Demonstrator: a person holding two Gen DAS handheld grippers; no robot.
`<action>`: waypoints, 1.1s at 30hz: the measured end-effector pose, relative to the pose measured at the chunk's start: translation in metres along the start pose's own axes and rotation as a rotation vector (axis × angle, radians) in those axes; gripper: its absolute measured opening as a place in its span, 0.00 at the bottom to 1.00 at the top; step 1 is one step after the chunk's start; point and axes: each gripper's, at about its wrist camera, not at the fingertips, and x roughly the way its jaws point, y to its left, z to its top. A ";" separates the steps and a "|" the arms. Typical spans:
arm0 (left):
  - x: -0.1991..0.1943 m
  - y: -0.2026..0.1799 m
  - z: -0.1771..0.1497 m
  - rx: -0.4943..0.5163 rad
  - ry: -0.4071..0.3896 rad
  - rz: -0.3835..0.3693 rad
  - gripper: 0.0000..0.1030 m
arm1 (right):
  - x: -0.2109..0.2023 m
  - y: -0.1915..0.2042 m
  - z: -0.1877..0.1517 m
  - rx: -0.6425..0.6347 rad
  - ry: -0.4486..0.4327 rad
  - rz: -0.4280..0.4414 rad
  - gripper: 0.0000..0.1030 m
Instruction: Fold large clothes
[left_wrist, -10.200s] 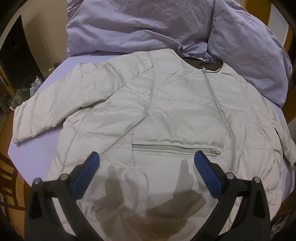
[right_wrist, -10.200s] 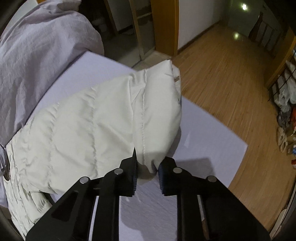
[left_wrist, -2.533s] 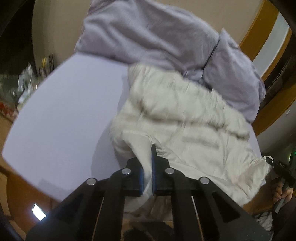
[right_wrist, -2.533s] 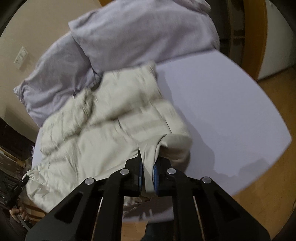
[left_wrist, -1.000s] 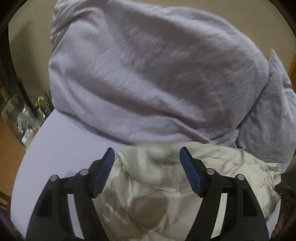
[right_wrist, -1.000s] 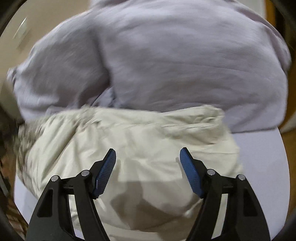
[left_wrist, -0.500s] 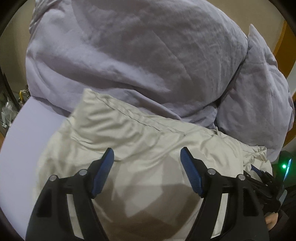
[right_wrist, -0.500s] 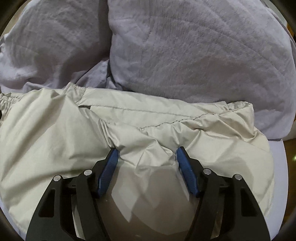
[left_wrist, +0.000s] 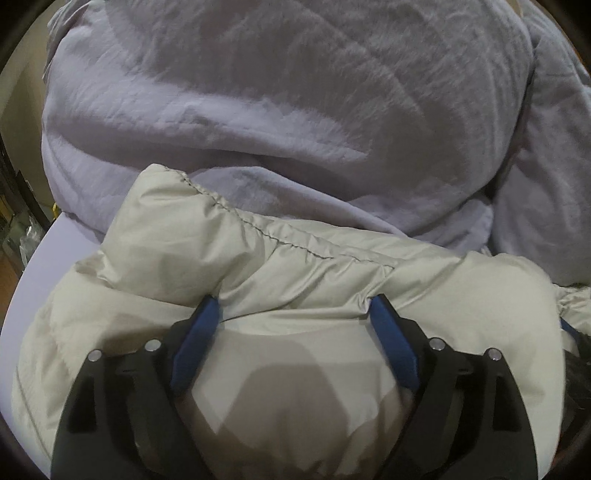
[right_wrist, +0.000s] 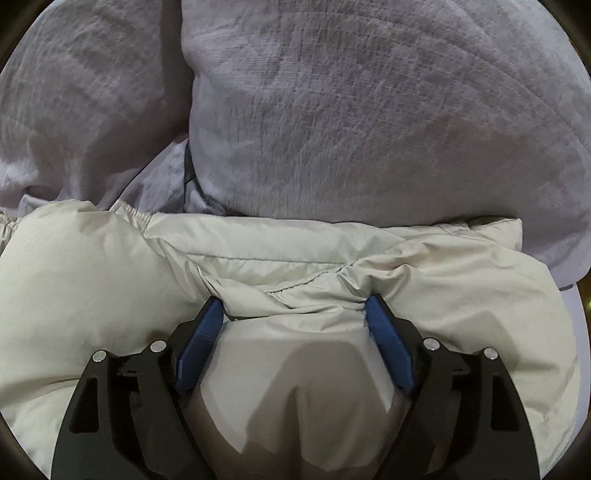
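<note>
Two grippers, left (left_wrist: 293, 308) and right (right_wrist: 293, 306), fingers just opened wide, press the folded jacket (left_wrist: 155, 251); we flatten evenly, snagging nothing.

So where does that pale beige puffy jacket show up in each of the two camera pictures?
Left wrist view: the pale beige puffy jacket fills the lower half, its stitched edge running from upper left down to the right.
Right wrist view: the jacket spans the lower half edge to edge.
Shared landmark: the crumpled lilac-grey duvet piled right behind it, filling the top of both pictures.
</note>
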 end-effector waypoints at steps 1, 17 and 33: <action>0.003 -0.001 0.001 0.001 -0.003 0.004 0.85 | 0.002 0.001 0.002 0.004 -0.004 -0.002 0.82; 0.035 -0.028 -0.008 -0.011 -0.040 0.048 0.89 | 0.017 -0.001 0.004 0.017 -0.046 -0.016 0.88; 0.038 -0.029 -0.006 -0.009 -0.035 0.051 0.90 | 0.026 0.007 0.004 0.016 -0.045 -0.017 0.89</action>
